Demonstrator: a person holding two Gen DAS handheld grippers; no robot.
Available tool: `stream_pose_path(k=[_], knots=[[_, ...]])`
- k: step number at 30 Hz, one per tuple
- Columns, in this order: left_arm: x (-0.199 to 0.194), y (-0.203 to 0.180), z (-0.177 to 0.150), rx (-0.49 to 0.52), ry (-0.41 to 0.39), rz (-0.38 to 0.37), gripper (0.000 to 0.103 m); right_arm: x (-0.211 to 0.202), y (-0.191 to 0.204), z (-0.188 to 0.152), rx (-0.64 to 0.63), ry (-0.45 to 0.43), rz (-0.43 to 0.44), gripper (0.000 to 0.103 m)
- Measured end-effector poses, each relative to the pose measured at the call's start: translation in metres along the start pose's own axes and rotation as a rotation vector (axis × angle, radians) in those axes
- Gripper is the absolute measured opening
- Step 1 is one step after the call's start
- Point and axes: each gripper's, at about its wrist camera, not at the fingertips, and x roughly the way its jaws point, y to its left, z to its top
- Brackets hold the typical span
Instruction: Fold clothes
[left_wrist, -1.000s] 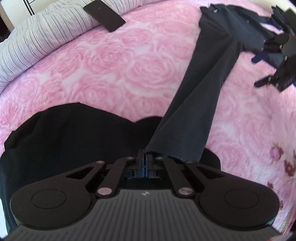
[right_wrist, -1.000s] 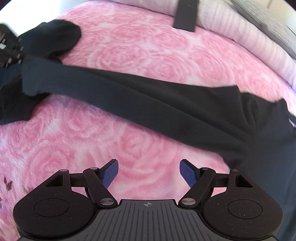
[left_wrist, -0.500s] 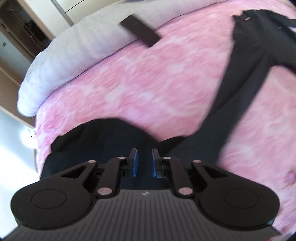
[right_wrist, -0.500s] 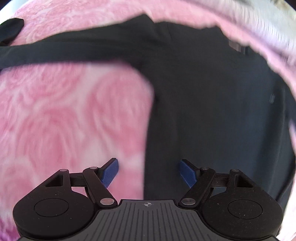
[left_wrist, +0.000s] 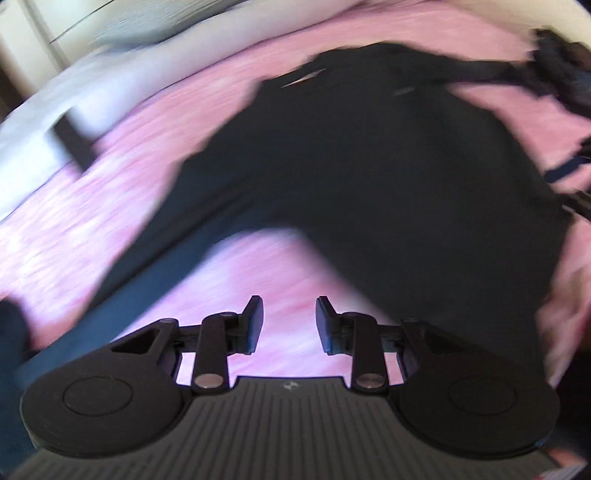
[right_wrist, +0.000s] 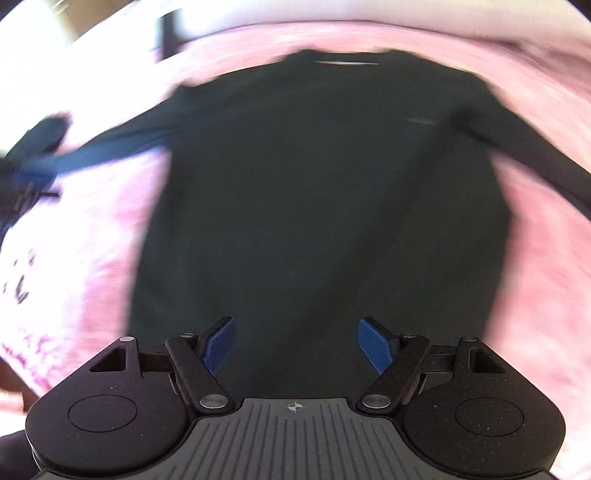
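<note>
A: Black, ribbed plastic was seen nearest in both views. The left gripper (left_wrist: 289, 320) was found partly parted, its jaws having just been opening, and nothing was held between them; only pink cover showed in the gap. The right gripper (right_wrist: 294, 345) was spread wide and empty, poised over the lower body of the shirt (right_wrist: 325, 206).

B: And where was the garment laid?

A: The dark long-sleeved shirt was spread flat on the pink blanket (right_wrist: 92, 266), hem near, collar far, with a sleeve (right_wrist: 110, 147) stretched out to the left and the other to the right. In the left view the near sleeve (left_wrist: 122, 273) was seen running down to the left edge.

B: What was judged likely to go wrong?

A: Heavy blur was noted in both views, so a hasty grasp could be placed off the edge. The blanket was taken for plush, rose-patterned fleece; its pile could be pinched along with the thin knit. A single layer could also be lifted alone, so that the fold would be dragged askew.

B: And farther off?

A: A pale striped pillow (left_wrist: 110, 62) was made out along the far edge, with a flat dark strip (left_wrist: 74, 147) lying on it. What that strip was could not be told.
</note>
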Motion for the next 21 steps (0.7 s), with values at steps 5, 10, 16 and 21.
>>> stream_pose_path(k=[5, 10, 16, 21], knots=[[0.006, -0.067, 0.046, 0.046, -0.046, -0.082, 0.035, -0.033, -0.122, -0.005, 0.097, 0.003, -0.17, 0.077], [0.029, -0.084, 0.02, 0.031, 0.058, -0.056, 0.038, -0.039, -0.173, -0.016, 0.234, 0.023, -0.104, 0.077], [0.042, -0.063, -0.051, -0.224, 0.212, -0.047, 0.038, -0.004, -0.142, -0.039, 0.152, 0.061, 0.061, 0.076], [0.04, -0.069, -0.087, -0.327, 0.201, -0.096, 0.038, 0.014, -0.067, -0.041, -0.242, -0.034, -0.049, 0.076]])
